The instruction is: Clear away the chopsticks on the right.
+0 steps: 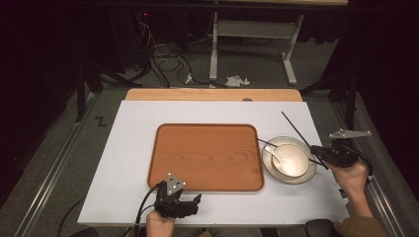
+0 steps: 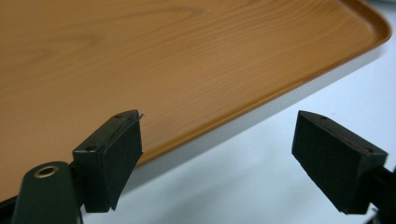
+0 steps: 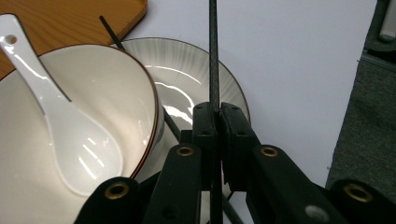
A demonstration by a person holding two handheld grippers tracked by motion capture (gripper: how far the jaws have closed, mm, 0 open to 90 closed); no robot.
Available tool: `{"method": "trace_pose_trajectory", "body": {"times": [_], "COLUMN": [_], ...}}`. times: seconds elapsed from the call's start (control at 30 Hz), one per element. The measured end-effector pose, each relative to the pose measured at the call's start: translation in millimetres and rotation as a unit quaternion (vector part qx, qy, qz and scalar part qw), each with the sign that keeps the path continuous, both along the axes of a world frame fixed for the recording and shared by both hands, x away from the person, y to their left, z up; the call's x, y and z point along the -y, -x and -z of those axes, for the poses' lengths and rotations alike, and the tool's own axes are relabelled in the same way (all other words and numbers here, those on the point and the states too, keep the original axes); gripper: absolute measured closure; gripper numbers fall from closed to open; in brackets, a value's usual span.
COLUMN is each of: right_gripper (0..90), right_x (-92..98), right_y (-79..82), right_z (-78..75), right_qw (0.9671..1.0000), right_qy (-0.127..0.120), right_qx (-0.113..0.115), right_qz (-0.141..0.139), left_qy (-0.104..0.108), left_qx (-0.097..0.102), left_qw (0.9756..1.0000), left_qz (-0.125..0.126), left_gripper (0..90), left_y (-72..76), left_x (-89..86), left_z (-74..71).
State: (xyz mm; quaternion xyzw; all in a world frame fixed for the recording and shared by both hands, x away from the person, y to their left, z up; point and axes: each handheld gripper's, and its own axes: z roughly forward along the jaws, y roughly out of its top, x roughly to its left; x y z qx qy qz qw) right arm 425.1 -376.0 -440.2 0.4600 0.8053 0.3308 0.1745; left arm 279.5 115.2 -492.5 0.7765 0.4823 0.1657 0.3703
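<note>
1. Right gripper [image 3: 215,112], jaws clamped on one black chopstick [image 1: 295,130], holds it above the table's right side, just right of the bowl [image 1: 290,160] and plate [image 1: 309,174].
2. Second chopstick [image 1: 267,143] rests across the plate, under the bowl.
3. Left gripper [image 2: 217,149], jaws apart and empty, waits at the tray's [image 1: 205,157] near edge.
4. Judged step: chopstick carried; the next move calls for laying it flat on the tray.

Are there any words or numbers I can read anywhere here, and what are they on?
"Z": a black mark shaped like this letter on the grey floor, left of the table; it may be tape rather than writing.
No words, labels or numbers can be read on the wooden tray, the bowl, the spoon, the plate or the chopstick.
</note>
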Motion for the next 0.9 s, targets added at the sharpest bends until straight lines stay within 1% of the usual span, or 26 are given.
{"method": "trace_pose_trajectory", "body": {"times": [0.03, 0.1, 0.13, 0.17, 0.23, 0.37, 0.4, 0.43, 0.47, 0.5, 0.6, 0.67, 0.73, 0.77, 0.8, 0.87, 0.9], "right_gripper": [86.4, 86.4, 86.4, 86.4, 86.4, 86.4, 86.4, 86.4, 86.4, 86.4, 86.3, 86.3, 86.3, 86.4, 86.3, 86.3, 86.2], "right_x": [0.2, 0.6, 0.7, 2.1, 3.2, 4.4, 4.5, 3.7, 2.6, 0.6, -7.9, -15.2, -20.7, -26.1, -29.4, -35.4, -40.5], "right_y": [2.4, 10.0, 12.7, 18.0, 24.0, 38.3, 41.8, 45.0, 48.0, 50.9, 59.8, 66.0, 71.0, 76.4, 81.3, 90.2, 95.2], "right_z": [0.0, -1.7, -2.4, -3.9, -5.7, -10.9, -12.1, -13.0, -13.9, -14.7, -16.8, -17.6, -17.9, -18.2, -19.2, -22.4, -24.0], "right_qw": [1.0, 1.0, 1.0, 0.9999, 0.9998, 0.9995, 0.9995, 0.9994, 0.9995, 0.9995, 0.9995, 0.9996, 0.9996, 0.9996, 0.9995, 0.9993, 0.9993], "right_qy": [-0.002, -0.004, -0.006, -0.012, -0.016, -0.026, -0.026, -0.028, -0.026, -0.025, -0.021, -0.017, -0.017, -0.01, -0.009, -0.018, -0.014], "right_qx": [0.002, 0.003, 0.002, 0.004, 0.007, 0.01, 0.011, 0.011, 0.012, 0.013, 0.019, 0.023, 0.022, 0.025, 0.03, 0.031, 0.031], "right_qz": [0.001, 0.003, 0.005, 0.006, 0.008, 0.015, 0.013, 0.015, 0.015, 0.017, 0.016, 0.008, 0.003, 0.0, -0.002, -0.008, -0.014], "left_qy": [-0.007, -0.011, -0.015, -0.015, -0.01, -0.013, -0.023, -0.042, -0.053, -0.056, -0.06, -0.058, -0.054, -0.051, -0.05, -0.042, -0.036], "left_qx": [0.004, 0.004, 0.007, 0.008, 0.007, 0.009, 0.014, 0.02, 0.021, 0.02, 0.02, 0.016, 0.012, 0.011, 0.011, 0.011, 0.01], "left_qw": [1.0, 0.9999, 0.9998, 0.9998, 0.9999, 0.9996, 0.9993, 0.9986, 0.998, 0.9978, 0.9972, 0.997, 0.9972, 0.9974, 0.9977, 0.9985, 0.9988], "left_qz": [0.0, 0.0, 0.005, 0.005, 0.01, 0.023, 0.027, 0.028, 0.028, 0.031, 0.04, 0.048, 0.051, 0.049, 0.046, 0.033, 0.032], "left_gripper": [16.5, 16.5, 16.4, 16.5, 16.5, 16.5, 16.4, 16.4, 16.4, 16.5, 16.5, 16.5, 16.5, 16.5, 16.5, 16.5, 16.3], "left_y": [-1.8, -5.0, -8.3, -9.8, -13.7, -18.5, -20.0, -21.6, -23.8, -26.3, -32.0, -34.9, -38.7, -40.8, -42.4, -47.1, -48.4], "left_x": [1.2, 1.1, 1.3, 1.5, 2.5, 6.4, 8.2, 10.1, 11.8, 13.0, 16.9, 19.7, 21.6, 21.9, 21.8, 20.9, 20.7], "left_z": [0.7, 1.5, 1.6, 1.5, 1.3, 0.9, 1.4, 2.2, 3.2, 4.0, 4.7, 5.0, 5.7, 5.8, 5.7, 4.5, 4.1]}}
